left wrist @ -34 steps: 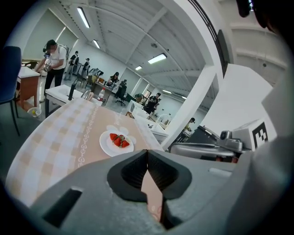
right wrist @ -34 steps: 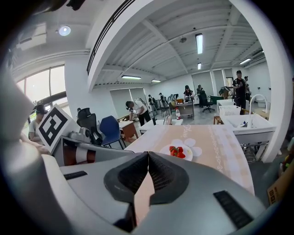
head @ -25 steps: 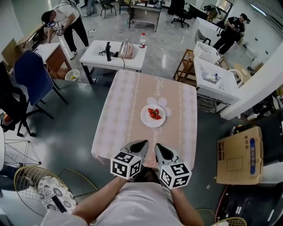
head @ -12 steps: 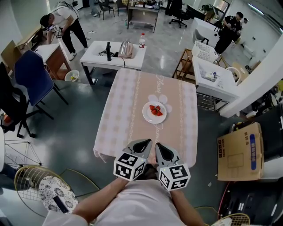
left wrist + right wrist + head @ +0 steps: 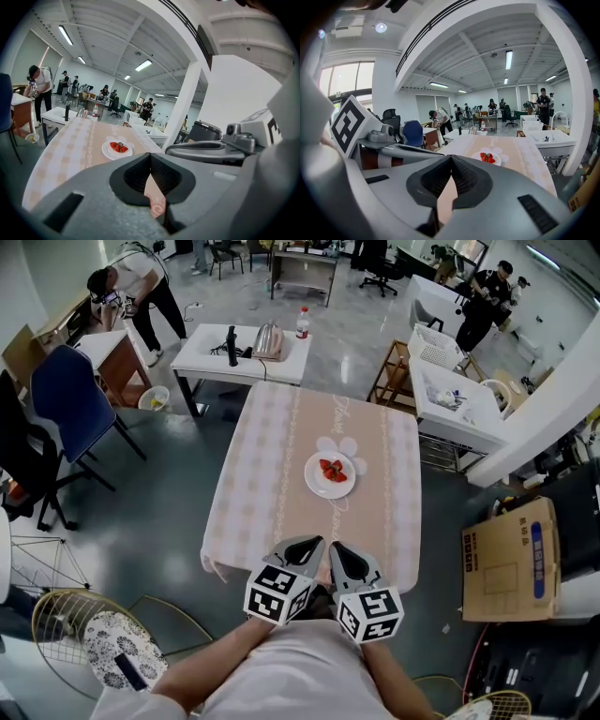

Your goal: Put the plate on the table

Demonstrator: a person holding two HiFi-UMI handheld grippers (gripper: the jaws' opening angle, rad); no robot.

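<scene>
Plate (image 5: 322, 488) sits flat mid-surface (image 5: 267, 456), well apart from both tools, with strawberries (image 5: 332, 470) loose on it. I'd judge it stiff, smooth, breakable and fairly light, so it is best pinched at the bare near rim and kept level or the fruit slides. Left tool (image 5: 303, 547) and right tool (image 5: 339, 554) are both clenched on nothing, side by side over the near edge; plate material and rim profile are too small to tell, and the tools hide part of that edge.

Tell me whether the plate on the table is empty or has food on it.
It has food: the white plate lies flat on the table with red strawberries on it.
</scene>
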